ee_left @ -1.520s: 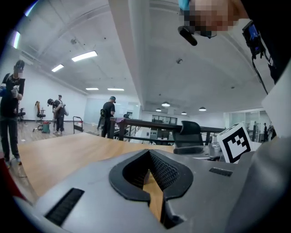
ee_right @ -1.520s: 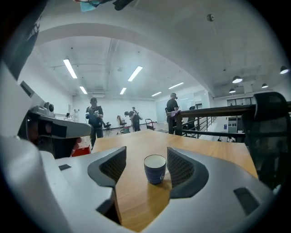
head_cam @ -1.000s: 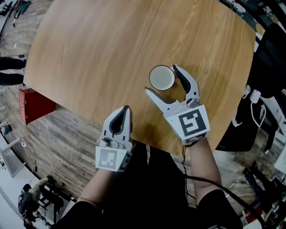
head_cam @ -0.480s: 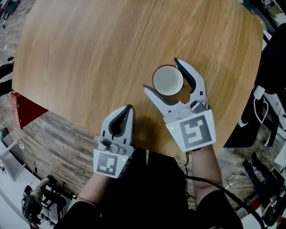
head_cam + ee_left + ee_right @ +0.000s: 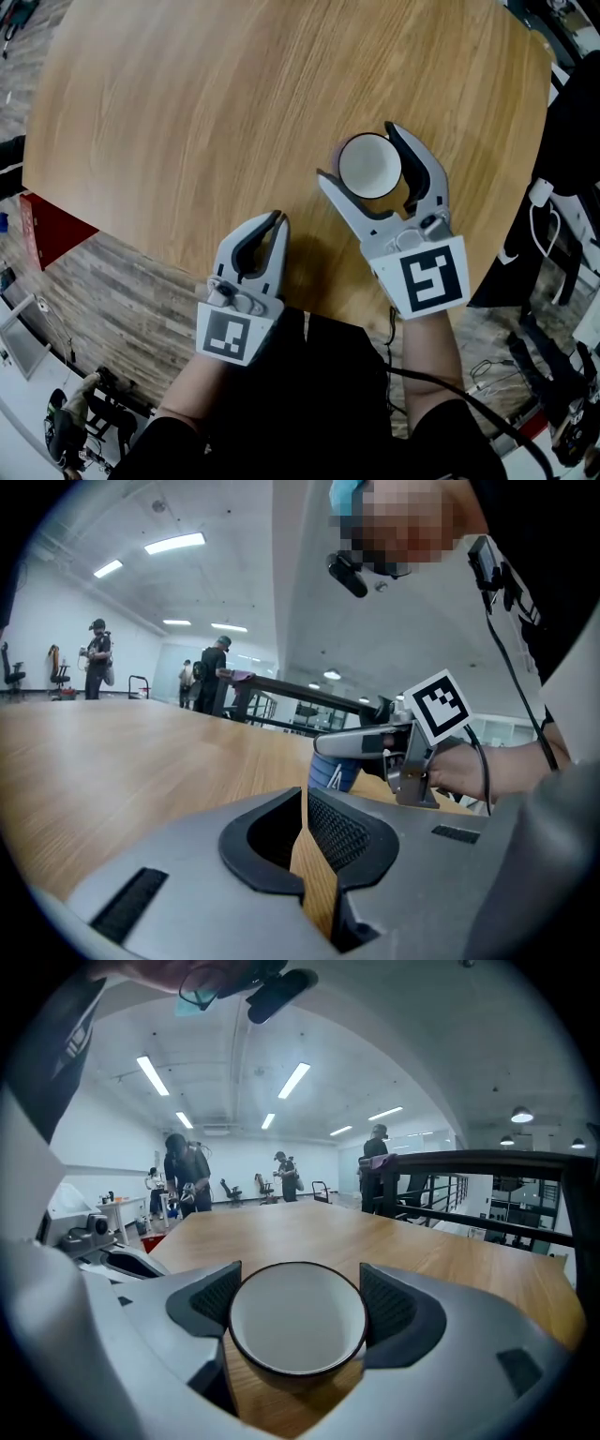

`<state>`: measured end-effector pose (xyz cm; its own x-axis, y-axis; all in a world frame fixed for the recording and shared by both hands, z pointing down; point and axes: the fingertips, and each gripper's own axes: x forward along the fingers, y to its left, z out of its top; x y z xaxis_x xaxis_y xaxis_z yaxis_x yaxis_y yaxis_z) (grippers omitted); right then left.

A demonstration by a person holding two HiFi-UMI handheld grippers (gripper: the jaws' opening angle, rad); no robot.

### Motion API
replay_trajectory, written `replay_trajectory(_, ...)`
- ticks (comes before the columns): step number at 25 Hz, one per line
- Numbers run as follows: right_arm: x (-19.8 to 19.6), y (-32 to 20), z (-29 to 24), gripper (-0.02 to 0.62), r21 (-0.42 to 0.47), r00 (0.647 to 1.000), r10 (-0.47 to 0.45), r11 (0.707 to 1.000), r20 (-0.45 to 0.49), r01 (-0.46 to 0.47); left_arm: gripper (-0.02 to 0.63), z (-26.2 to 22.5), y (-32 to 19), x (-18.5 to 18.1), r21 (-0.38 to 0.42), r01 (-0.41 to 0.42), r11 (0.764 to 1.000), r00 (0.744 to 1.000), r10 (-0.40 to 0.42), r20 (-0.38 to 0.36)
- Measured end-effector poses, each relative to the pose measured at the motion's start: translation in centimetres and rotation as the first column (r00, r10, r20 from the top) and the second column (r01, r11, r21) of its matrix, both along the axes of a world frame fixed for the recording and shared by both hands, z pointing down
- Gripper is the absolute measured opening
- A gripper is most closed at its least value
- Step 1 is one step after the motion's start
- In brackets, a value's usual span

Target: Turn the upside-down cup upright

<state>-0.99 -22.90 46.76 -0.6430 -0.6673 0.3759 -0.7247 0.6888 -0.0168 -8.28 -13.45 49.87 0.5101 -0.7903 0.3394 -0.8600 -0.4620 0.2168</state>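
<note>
A cup (image 5: 369,166) stands on the round wooden table (image 5: 187,112); from above it shows a white round face with a dark rim. My right gripper (image 5: 356,152) is open, and its two jaws reach round the cup from the near side. In the right gripper view the cup (image 5: 297,1329) fills the space between the pads, close to both. The left gripper view shows the cup's blue side (image 5: 335,772) under a finger (image 5: 356,742) of the right gripper. My left gripper (image 5: 276,218) is shut on nothing, near the table's front edge, left of the cup.
The table's near edge runs just under both grippers. A red box (image 5: 52,234) stands on the floor at the left. Dark gear and white cables (image 5: 548,225) crowd the right side. Several people (image 5: 187,1176) stand far off in the room.
My right gripper has slid forward, so the cup now sits deeper between its jaws, whose spread looks unchanged. The left gripper has shifted slightly and stays shut.
</note>
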Motion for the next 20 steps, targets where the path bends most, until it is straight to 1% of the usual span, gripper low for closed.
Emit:
replay_trajectory(2, 0.5, 0.0, -0.6, 0.356, 0.0, 1.0, 0.009, 1.0, 0.009, -0.009, 0.019, -0.3, -0.1, 0.5, 0.022, -0.032, 0.999, 0.999, 0.031, 0.021)
replay_trajectory(4, 0.8, 0.0, -1.2, 0.356, 0.003, 1.0, 0.013, 1.0, 0.018, -0.013, 0.067, -0.5, -0.1, 1.1, 0.037, -0.069, 0.997, 0.997, 0.067, 0.043)
replay_trajectory(6, 1.1, 0.0, -1.9, 0.356, 0.012, 1.0, 0.018, 1.0, 0.021, -0.019, 0.095, -0.8, -0.4, 1.8, 0.046, -0.091, 0.995, 0.995, 0.089, 0.048)
replay_trajectory(10, 1.8, 0.3, -2.9, 0.356, 0.02, 0.999, 0.025, 0.999, 0.02, -0.026, 0.1, -1.5, -1.4, 3.0, 0.069, -0.115, 0.991, 0.992, 0.111, 0.061)
replay_trajectory(13, 2.4, 0.4, -3.8, 0.356, 0.026, 0.999, 0.037, 0.999, 0.018, -0.037, 0.117, -2.1, -2.7, 4.3, 0.108, -0.158, 0.982, 0.985, 0.148, 0.092)
replay_trajectory(15, 2.7, 0.3, -4.6, 0.356, 0.034, 0.999, 0.046, 0.998, 0.024, -0.047, 0.149, -2.6, -3.6, 5.3, 0.151, -0.201, 0.968, 0.976, 0.184, 0.119)
replay_trajectory(16, 2.9, 0.2, -5.1, 0.356, 0.038, 0.998, 0.05, 0.998, 0.031, -0.051, 0.168, -2.8, -4.1, 6.0, 0.18, -0.228, 0.957, 0.969, 0.204, 0.14)
replay_trajectory(18, 3.2, -0.1, -6.1, 0.356, 0.05, 0.997, 0.055, 0.997, 0.051, -0.057, 0.218, -3.2, -4.9, 7.3, 0.239, -0.287, 0.928, 0.951, 0.246, 0.185)
replay_trajectory(20, 3.4, -0.4, -7.2, 0.356, 0.07, 0.996, 0.052, 0.996, 0.067, -0.056, 0.268, -3.1, -5.7, 8.6, 0.267, -0.34, 0.902, 0.934, 0.29, 0.209)
